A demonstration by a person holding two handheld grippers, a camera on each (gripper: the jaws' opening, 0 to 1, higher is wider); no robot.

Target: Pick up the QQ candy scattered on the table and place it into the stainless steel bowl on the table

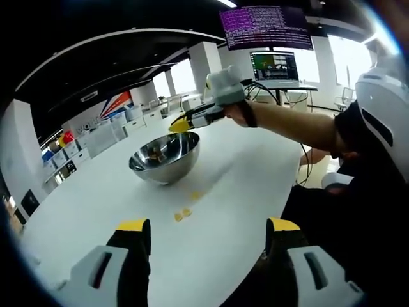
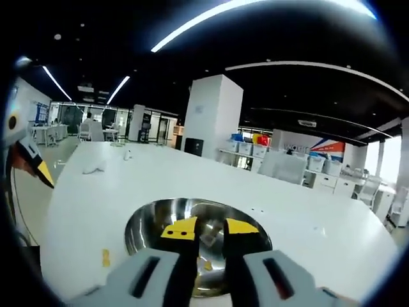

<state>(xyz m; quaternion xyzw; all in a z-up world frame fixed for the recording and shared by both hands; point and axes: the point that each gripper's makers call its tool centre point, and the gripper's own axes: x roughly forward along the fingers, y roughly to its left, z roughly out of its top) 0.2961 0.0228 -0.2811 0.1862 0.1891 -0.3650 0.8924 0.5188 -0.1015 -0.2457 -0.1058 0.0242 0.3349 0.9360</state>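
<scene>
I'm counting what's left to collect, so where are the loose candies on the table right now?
In the left gripper view, a few yellow candies lie on the white table just in front of the stainless steel bowl, between it and the left hand-held gripper.

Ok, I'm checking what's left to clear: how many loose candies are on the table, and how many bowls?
Small yellow candies on the white table: 3
Round stainless steel bowl: 1
Total: 4
</scene>
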